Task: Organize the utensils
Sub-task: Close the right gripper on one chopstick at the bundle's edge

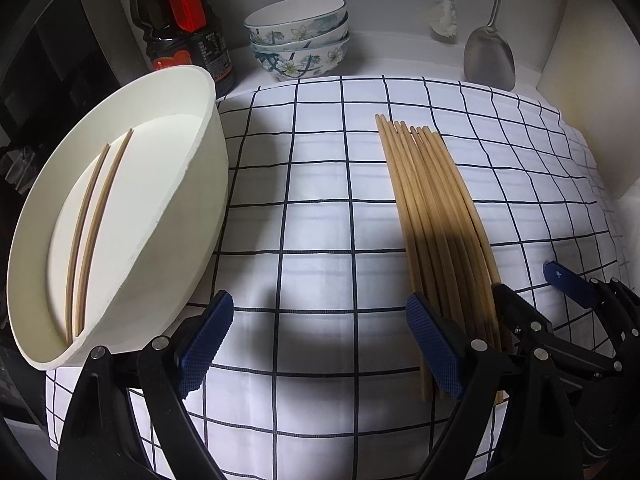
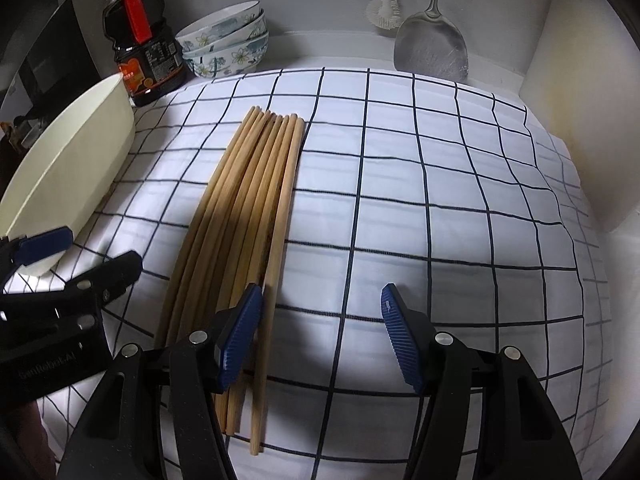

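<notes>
Chopsticks [image 2: 256,216] are laid in a tight row on checked cloth [image 2: 440,200], tips fanned toward back wall. Two more [image 1: 94,236] are seen inside white tub [image 1: 192,216] at cloth's left edge. Right gripper [image 2: 322,336] is held w/ jaws apart, nothing clamped; left pad beside outermost stick. Left gripper [image 1: 320,344] is spread wide, empty, betw. tub & row. Stacked bowls [image 1: 298,36], sauce bottle [image 1: 180,24], spatula [image 1: 490,52] are ranged at back.

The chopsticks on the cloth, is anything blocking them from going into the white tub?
Nothing visible does. Between the chopsticks and the white tub lies only bare checked cloth. The tub is open on top, with two chopsticks already inside.
</notes>
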`<control>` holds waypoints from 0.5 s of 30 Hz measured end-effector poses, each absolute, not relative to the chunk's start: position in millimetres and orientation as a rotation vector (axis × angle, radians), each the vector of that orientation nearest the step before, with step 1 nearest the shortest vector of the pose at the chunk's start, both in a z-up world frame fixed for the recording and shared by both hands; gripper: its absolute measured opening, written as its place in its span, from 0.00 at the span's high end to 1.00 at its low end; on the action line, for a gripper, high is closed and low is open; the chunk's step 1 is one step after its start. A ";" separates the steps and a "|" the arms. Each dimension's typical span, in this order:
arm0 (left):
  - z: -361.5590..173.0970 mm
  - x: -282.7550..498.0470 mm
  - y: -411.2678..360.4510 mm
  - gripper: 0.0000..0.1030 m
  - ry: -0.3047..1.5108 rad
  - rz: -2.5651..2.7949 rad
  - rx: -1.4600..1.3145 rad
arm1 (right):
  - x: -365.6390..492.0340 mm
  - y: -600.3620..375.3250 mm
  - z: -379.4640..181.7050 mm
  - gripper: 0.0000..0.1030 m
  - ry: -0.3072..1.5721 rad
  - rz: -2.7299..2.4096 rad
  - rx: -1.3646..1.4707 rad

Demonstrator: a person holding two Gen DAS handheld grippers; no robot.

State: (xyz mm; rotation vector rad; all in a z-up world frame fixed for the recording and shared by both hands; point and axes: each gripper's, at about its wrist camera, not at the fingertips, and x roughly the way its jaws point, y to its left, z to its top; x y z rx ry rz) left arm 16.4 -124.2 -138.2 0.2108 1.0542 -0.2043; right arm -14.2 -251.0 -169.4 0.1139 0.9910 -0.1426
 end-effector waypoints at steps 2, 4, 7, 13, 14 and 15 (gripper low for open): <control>-138.7 16.2 -125.0 0.16 1.056 -0.206 0.211 | -15.2 -249.5 -170.9 0.42 0.992 -0.150 0.092; -139.8 16.1 -126.7 0.16 1.059 -0.209 0.212 | -14.5 -248.3 -171.3 0.42 0.988 -0.151 0.086; -141.1 16.8 -128.4 0.16 1.063 -0.214 0.201 | -12.8 -245.6 -171.1 0.43 0.979 -0.145 0.066; -144.4 18.6 -133.4 0.16 1.070 -0.220 0.192 | -16.0 -256.8 -171.6 0.43 0.967 -0.149 0.080; -145.7 18.8 -134.6 0.16 1.073 -0.219 0.198 | -16.6 -259.0 -171.4 0.43 0.967 -0.155 0.083; -147.1 18.8 -135.2 0.16 1.076 -0.219 0.201 | -17.5 -262.1 -171.3 0.43 0.966 -0.161 0.087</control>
